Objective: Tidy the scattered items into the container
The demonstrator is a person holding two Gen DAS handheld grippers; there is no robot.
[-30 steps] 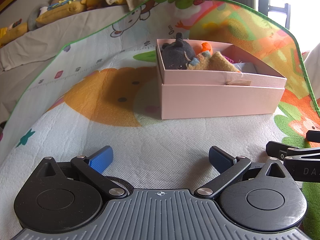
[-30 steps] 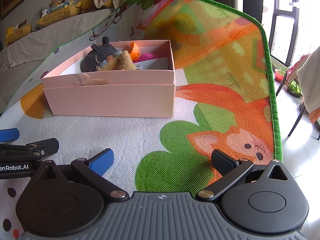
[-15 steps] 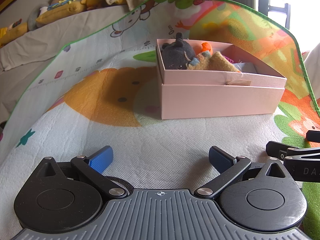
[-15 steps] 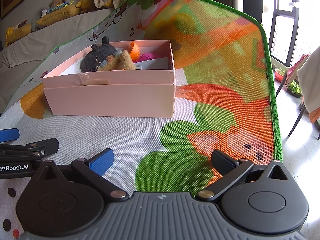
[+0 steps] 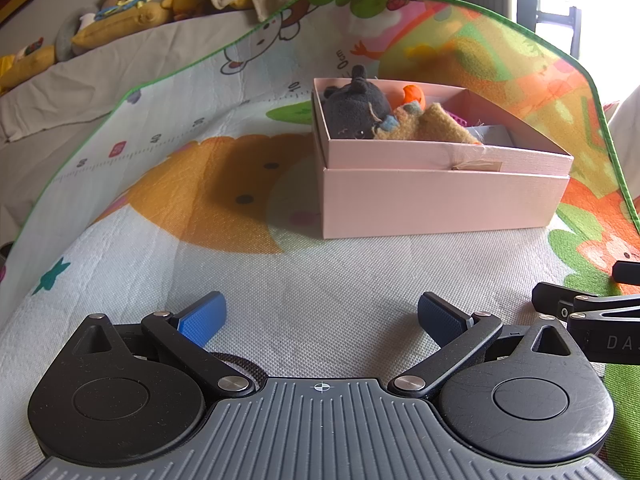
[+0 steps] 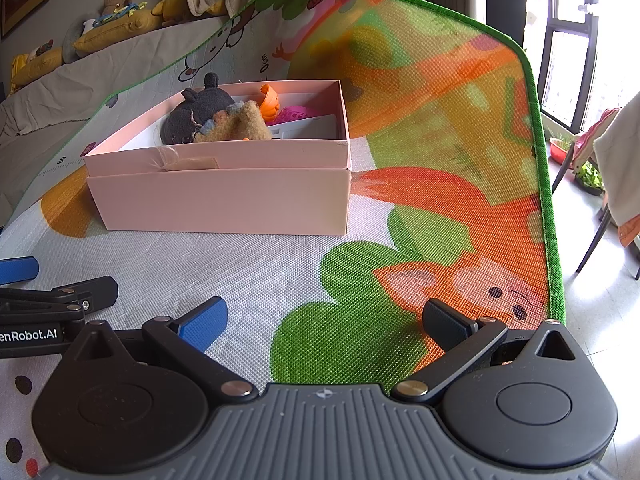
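No shift since the earlier frames: both grippers and the box sit where they were.

Play mat [image 5: 248,272] fills both views; ruler print along its upper-left edge reads "0cm", "10", "30", "40".

Pink box [image 5: 440,204], right of centre in the left wrist view and centre-left in the right wrist view, holds a dark plush [image 5: 356,110], a tan plush [image 6: 240,124], an orange toy [image 6: 268,102] and a pink mesh item [image 6: 294,114].

Left gripper [image 5: 322,316]: jaws wide, empty; lower-left of the right view, its side reads "enRobot.AI".

Right gripper [image 6: 324,320]: jaws wide, empty; "DA" legible at right edge of the left view.
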